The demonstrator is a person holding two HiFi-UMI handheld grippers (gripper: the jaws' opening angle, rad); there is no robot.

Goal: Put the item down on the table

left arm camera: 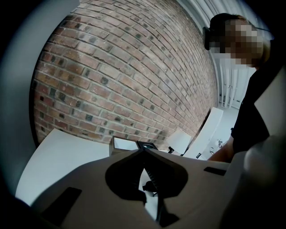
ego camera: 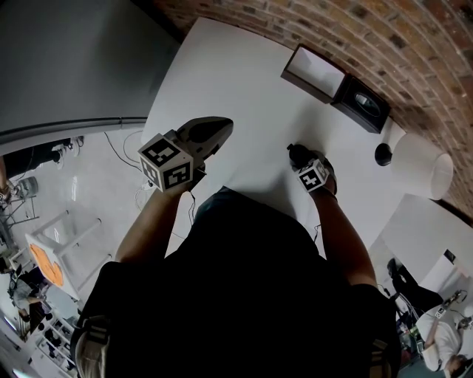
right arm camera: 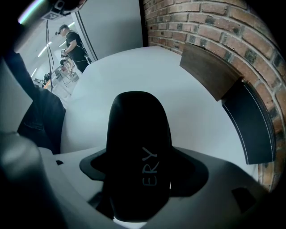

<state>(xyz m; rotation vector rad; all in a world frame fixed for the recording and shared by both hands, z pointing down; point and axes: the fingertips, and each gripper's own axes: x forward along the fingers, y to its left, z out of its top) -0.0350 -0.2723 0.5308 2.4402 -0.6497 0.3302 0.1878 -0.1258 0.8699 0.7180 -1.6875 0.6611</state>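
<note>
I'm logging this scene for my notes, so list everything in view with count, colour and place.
table: one, white, against the brick wall.
brick wall: one, red-brown, behind the table.
box: one, brown, white inside, table's far edge.
case: one, black, beside the box.
lamp: one, white shade, black base, table's right end.
rounded item: one, black, lettered ERY, between the jaws of the right gripper.
left gripper: one, grey, jaws together, empty, above the table's left edge.
right gripper: one, grey, pointing down at the table.
</note>
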